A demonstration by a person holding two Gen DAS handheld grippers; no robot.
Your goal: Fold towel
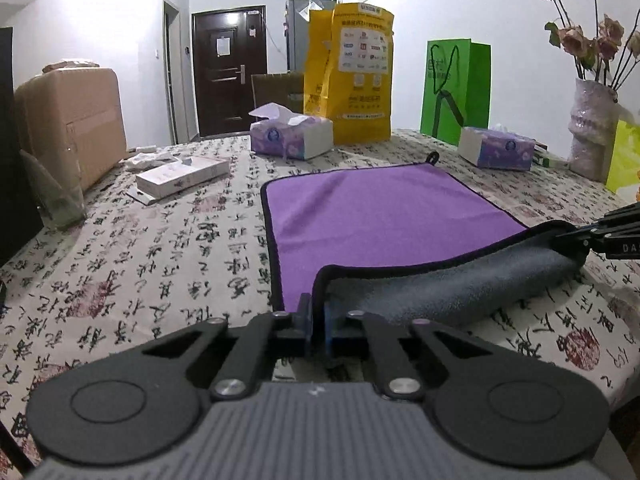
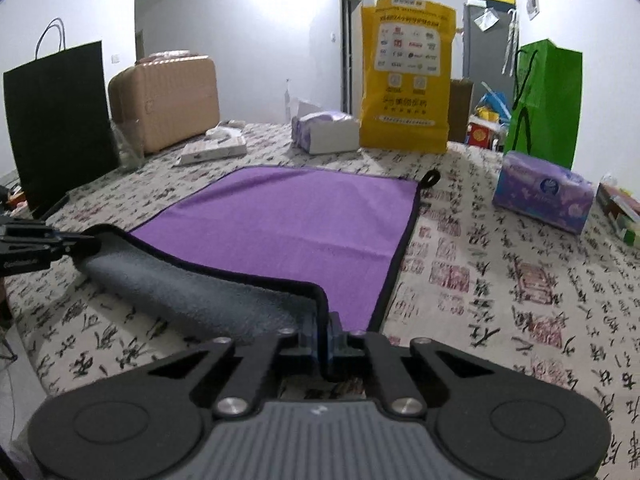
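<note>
Patterned tablecloth holds a purple towel; left gripper and right gripper each pinch a raised near corner.

Both tools are clamped down tight right now, left tool and right tool, each with its jaws pinched together on a near corner of the towel. They sit low and side by side, pointing forward, each one poking into the edge of the other's view.

Right hand-held gripper pinching purple towel corner, grey underside lifted, left hand-held gripper gripping opposite corner
</note>
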